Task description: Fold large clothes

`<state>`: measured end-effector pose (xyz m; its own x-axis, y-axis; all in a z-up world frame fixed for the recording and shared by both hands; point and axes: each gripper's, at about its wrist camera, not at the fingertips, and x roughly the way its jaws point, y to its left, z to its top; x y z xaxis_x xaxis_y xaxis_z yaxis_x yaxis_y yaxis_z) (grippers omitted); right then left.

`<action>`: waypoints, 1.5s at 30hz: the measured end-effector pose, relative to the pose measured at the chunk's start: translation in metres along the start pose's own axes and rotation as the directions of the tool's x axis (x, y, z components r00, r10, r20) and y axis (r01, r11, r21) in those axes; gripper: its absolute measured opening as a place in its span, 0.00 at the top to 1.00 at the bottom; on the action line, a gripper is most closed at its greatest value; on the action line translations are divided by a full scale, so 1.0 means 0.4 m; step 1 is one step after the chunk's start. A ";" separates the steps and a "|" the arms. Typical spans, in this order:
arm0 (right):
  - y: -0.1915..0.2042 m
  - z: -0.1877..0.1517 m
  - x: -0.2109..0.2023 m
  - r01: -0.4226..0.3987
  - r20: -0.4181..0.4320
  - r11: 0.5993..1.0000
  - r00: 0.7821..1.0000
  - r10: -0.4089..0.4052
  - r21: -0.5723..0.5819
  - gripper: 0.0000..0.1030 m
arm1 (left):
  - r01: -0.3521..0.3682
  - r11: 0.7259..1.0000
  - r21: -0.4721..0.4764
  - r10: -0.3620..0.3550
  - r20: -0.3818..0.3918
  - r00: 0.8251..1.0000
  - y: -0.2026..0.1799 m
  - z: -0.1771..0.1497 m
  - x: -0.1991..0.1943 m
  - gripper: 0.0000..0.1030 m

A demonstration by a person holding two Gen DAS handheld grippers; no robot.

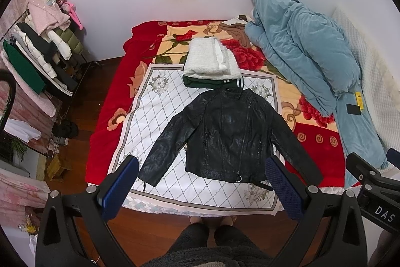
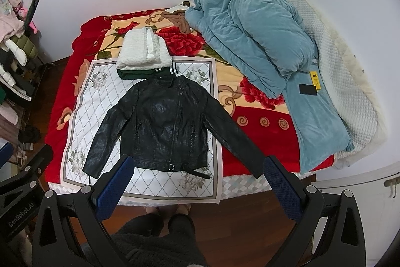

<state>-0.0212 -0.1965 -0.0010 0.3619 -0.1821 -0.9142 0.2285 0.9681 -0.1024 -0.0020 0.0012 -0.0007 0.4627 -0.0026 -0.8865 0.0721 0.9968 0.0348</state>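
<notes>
A black leather jacket (image 1: 225,134) lies flat and face up on a white diamond-pattern cloth (image 1: 155,116) on the bed, sleeves spread out to both sides; it also shows in the right wrist view (image 2: 165,124). My left gripper (image 1: 202,182) is open and empty, held above the bed's near edge, in front of the jacket's hem. My right gripper (image 2: 197,179) is open and empty, also above the near edge, with its right finger close to the jacket's right cuff. Neither gripper touches the jacket.
A folded white garment (image 1: 210,59) sits on a folded dark green one (image 1: 207,83) just beyond the jacket's collar. A bunched blue duvet (image 1: 300,54) fills the bed's right side, with a black phone (image 1: 353,108) on it. A loaded clothes rack (image 1: 42,46) stands at the left. Wooden floor lies below.
</notes>
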 end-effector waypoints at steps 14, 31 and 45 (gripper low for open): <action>0.011 0.013 -0.009 -0.003 0.000 1.000 1.000 0.003 0.002 0.00 | 0.003 1.000 -0.001 -0.003 0.003 1.000 0.000 0.010 -0.016 0.00; 0.013 0.015 -0.016 -0.006 0.001 1.000 1.000 0.006 0.001 0.00 | 0.004 1.000 -0.001 -0.004 0.003 1.000 0.001 0.013 -0.015 0.00; 0.026 0.026 -0.040 -0.004 0.004 1.000 1.000 0.004 -0.001 0.00 | 0.013 1.000 -0.002 -0.013 0.005 1.000 -0.006 0.024 -0.018 0.00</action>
<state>-0.0150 -0.1853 0.0166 0.3667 -0.1790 -0.9129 0.2257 0.9691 -0.0993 0.0028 -0.0020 0.0100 0.4658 -0.0159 -0.8847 0.0760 0.9969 0.0221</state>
